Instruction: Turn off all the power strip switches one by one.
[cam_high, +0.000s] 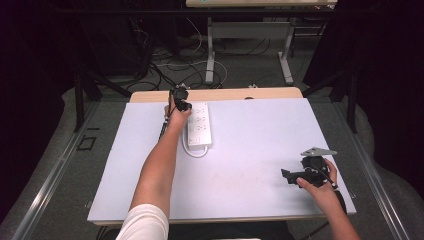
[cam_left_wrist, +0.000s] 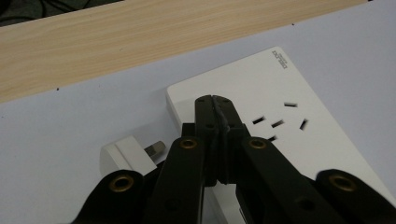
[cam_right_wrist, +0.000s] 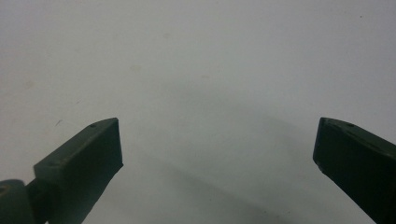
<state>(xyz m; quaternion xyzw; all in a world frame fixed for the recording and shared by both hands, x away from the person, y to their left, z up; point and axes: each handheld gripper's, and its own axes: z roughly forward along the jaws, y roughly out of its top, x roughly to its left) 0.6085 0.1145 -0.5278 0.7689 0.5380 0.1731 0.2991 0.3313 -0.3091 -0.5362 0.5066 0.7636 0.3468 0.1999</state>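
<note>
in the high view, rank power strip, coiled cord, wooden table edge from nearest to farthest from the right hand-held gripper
1. Coiled cord, at the strip's near end, left of the right hand-held gripper.
2. Power strip, just beyond the cord.
3. Wooden table edge, along the far side.

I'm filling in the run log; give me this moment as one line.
left tongs: shut, over power strip | plug: beside strip | right tongs: open, nothing held, over mat

power strip (cam_left_wrist: 261, 98): smooth white plastic | table edge (cam_left_wrist: 140, 37): pale wood grain | mat (cam_high: 260, 145): matt (faintly smudged)
</note>
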